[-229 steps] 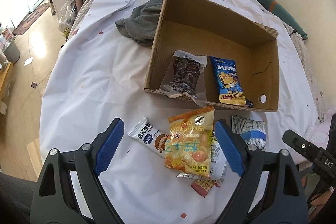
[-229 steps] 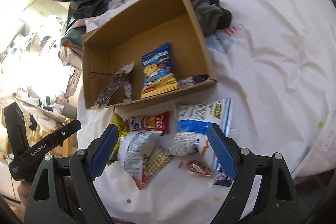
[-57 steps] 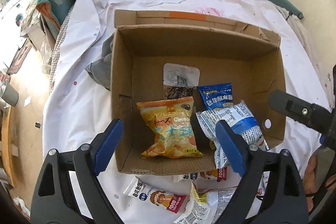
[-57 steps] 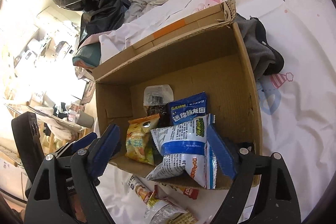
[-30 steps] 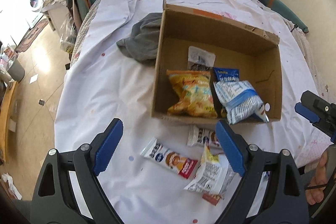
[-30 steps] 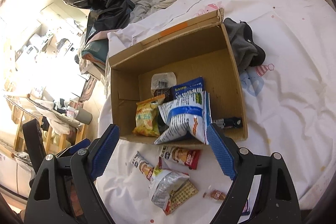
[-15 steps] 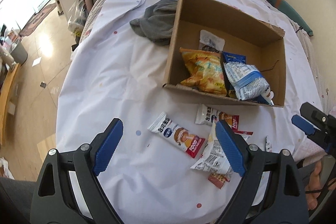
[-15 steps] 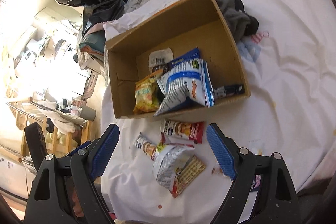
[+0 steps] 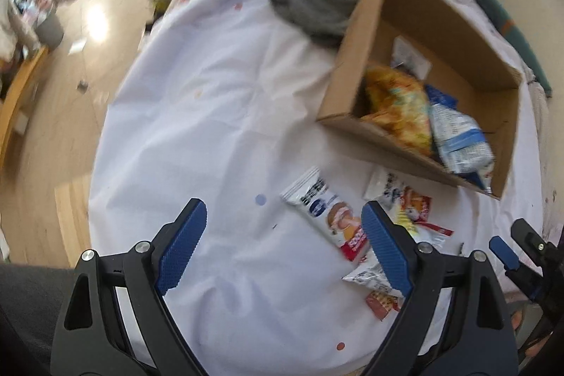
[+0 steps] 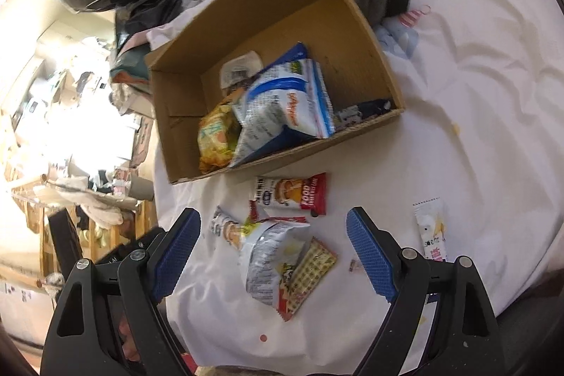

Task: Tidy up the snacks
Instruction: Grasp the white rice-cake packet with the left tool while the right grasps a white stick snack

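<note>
both of your tools are empty. your left gripper [image 9: 283, 242] has its jaws spread wide above the white sheet [image 9: 197, 115], with nothing between them, and your right gripper [image 10: 273, 251] is spread just as wide over the loose pile. the cardboard box [image 10: 356, 20] lies open-topped on the sheet, probably so packets can be dropped straight in; it already holds a yellow chip bag [image 10: 215, 138] leaning against a blue-and-white bag [image 10: 285, 101], with a clear-wrapped packet [image 10: 241, 66] behind them. the snacks left out lie just in front of the box's near wall: a red-ended bar [image 10: 290, 192], a silver packet [image 10: 271, 252] lying over a checked cracker packet [image 10: 306, 273], and a thin white stick packet [image 10: 431, 231] off by itself. in the left view a white bar with a red end [image 9: 326, 214] lies just beside your right-hand pad, so that one looks like your next pick.
</note>
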The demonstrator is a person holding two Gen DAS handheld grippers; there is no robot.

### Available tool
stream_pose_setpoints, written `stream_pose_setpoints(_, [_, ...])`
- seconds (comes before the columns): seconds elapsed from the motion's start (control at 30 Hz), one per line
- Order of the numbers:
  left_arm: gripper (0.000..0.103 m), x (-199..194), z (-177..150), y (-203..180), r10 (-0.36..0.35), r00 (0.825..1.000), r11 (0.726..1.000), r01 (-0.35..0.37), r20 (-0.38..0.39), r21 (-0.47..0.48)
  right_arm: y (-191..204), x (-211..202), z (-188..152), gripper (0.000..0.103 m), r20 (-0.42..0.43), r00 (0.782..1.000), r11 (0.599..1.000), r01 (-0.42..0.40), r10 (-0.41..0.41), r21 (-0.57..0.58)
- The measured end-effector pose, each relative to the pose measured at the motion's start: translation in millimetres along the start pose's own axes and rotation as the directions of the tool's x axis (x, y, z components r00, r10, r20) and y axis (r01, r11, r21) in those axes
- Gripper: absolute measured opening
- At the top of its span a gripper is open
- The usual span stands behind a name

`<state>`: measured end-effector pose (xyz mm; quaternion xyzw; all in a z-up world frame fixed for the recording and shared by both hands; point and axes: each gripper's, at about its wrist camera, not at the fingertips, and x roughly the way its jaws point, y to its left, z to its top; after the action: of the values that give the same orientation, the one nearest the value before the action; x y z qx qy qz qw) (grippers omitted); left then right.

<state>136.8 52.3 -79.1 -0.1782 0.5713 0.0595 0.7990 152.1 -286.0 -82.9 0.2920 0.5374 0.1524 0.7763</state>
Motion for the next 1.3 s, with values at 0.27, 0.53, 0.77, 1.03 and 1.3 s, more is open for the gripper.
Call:
stream_pose_setpoints(0.27, [0.072, 54, -10, -14, -0.053, 0.989, 0.992, 0.037, -0.137, -0.119, -15, 6, 6, 0.088, 0.001, 1.000, 0.999, 0.002, -0.002, 0.049])
stream_pose_setpoints(0.53, [0.066, 91, -8, -47, -0.006, 0.984, 0.998, -0.006, -0.181, -0.067, -41, -11, 9, 0.088, 0.030, 0.999, 0.994, 0.017, -0.020, 0.105])
stream_pose_setpoints(0.77, [0.026, 74, -11, -54, 0.074, 0.985, 0.996, -0.067, -0.154, 0.054, -72, -22, 11, 0.088, 0.037, 0.998, 0.977, 0.049, -0.058, 0.208])
stream_pose_setpoints(1.03, [0.026, 52, -9, -55, 0.071, 0.992, 0.997, -0.066, -0.107, 0.049, -76, 5, 4, 0.056, -0.114, 0.967, 0.961, 0.244, -0.230, 0.130])
stream_pose_setpoints(1.3, [0.026, 49, -12, -50, 0.051, 0.994, 0.998, -0.047, -0.092, 0.052, -77, 37, -5, 0.057, -0.217, 0.895, 0.917, 0.399, -0.389, 0.001])
